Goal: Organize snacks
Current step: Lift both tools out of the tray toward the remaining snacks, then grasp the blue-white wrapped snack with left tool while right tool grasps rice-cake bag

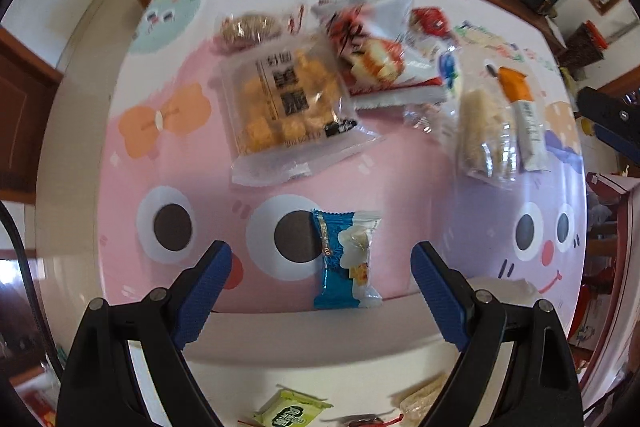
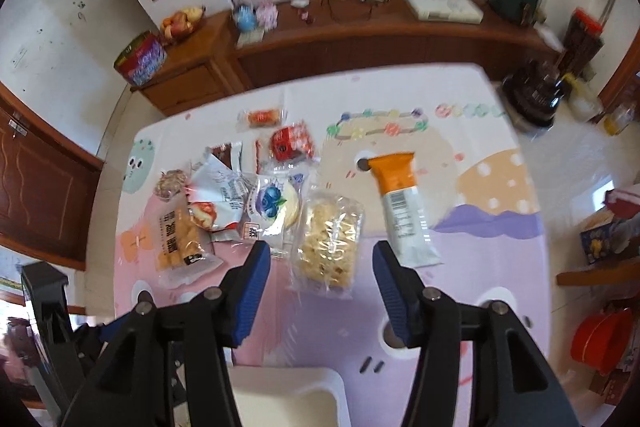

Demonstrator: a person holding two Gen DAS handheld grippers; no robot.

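Observation:
My left gripper is open above a small blue-and-white snack packet that lies between its fingers on the cartoon-printed table mat. Farther back lie a clear bag of orange crackers, a white-and-red bun packet and other packets. My right gripper is open, above the near end of a clear pack of pale rice crisps. An orange-and-white bar lies to its right and a blueberry packet to its left. The cracker bag shows at the left.
A white tray sits at the table's near edge under my right gripper. In the left wrist view a green packet and other snacks lie in the tray below the fingers. A wooden sideboard runs behind the table.

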